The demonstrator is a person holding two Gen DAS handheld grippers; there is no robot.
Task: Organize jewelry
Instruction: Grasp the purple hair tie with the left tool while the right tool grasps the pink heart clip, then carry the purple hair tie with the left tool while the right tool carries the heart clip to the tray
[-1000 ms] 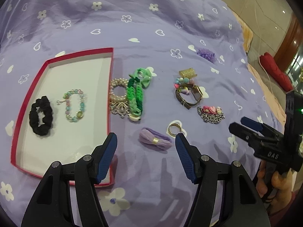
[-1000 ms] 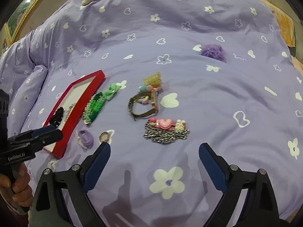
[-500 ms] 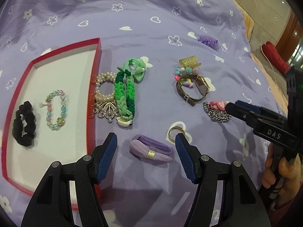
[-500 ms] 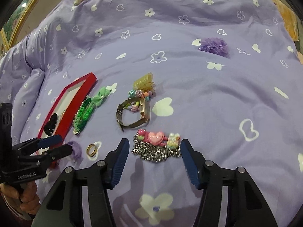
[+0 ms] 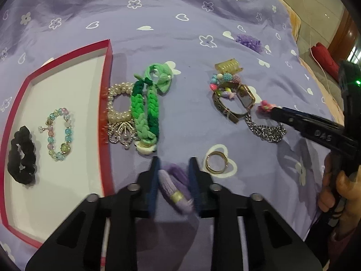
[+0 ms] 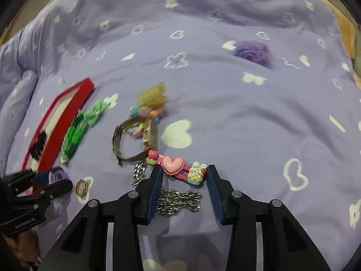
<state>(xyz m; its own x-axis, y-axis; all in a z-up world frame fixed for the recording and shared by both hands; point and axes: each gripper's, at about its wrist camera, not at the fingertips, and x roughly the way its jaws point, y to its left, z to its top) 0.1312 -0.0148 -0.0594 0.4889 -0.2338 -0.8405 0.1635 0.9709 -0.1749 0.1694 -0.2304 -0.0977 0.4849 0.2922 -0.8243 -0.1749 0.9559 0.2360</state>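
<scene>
Lying diagonally: purple hair tie (image 5: 174, 186)

Both fisheye views are bent strongly at the edges, with dark corners cut off by the lens rim. The lilac bedspread printed with white hearts and flowers (image 5: 158, 52) is lit evenly and softly from above; only faint shadows are cast beneath the black two-finger grippers. In the left wrist view the fuzzy lilac hair tie with a gold band (image 5: 174, 186) is smeared by motion. The right wrist view is blurred throughout, most of all towards the left, where the red-rimmed white tray (image 6: 65, 106) is seen.
</scene>
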